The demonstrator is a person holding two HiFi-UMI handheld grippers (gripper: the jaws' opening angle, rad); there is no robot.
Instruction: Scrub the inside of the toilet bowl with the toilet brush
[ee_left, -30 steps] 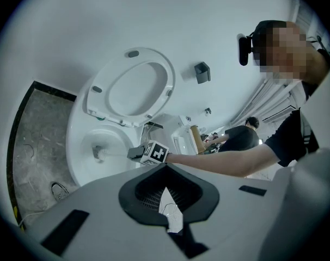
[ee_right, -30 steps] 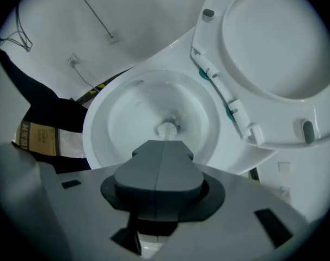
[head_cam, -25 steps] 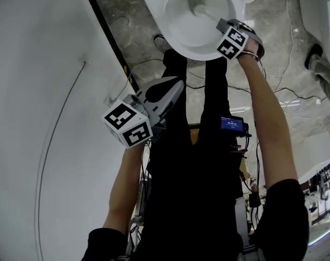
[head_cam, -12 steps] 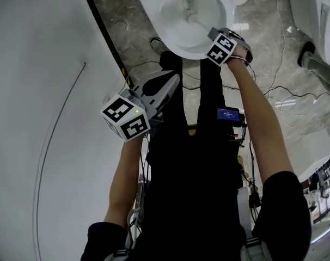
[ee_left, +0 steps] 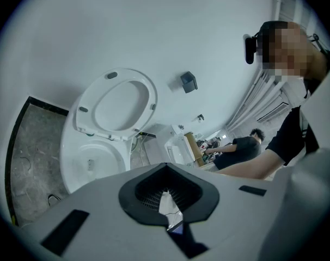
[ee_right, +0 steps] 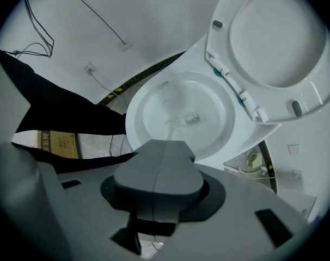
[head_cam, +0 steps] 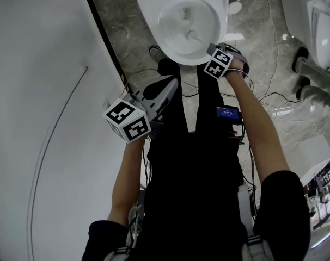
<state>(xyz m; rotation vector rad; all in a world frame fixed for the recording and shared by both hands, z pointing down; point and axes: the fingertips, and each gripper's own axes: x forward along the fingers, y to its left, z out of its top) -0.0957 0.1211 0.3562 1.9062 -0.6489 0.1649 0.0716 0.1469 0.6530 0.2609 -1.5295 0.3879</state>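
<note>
Right gripper (head_cam: 210, 49) clamps toilet brush (head_cam: 193, 35) inside bowl (head_cam: 178, 56).

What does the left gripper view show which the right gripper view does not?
Only the left gripper view: a small dark box on the wall and a second person far behind. Only the right gripper view: the blurred toilet brush reaching from the right gripper into the toilet bowl, and a thin cable on the wall. Both: that white bowl with its seat raised.

Open toilet bowl (head_cam: 166, 45) (seat (ee_right: 268, 99) upright), white wall (head_cam: 40, 91) close left.
</note>
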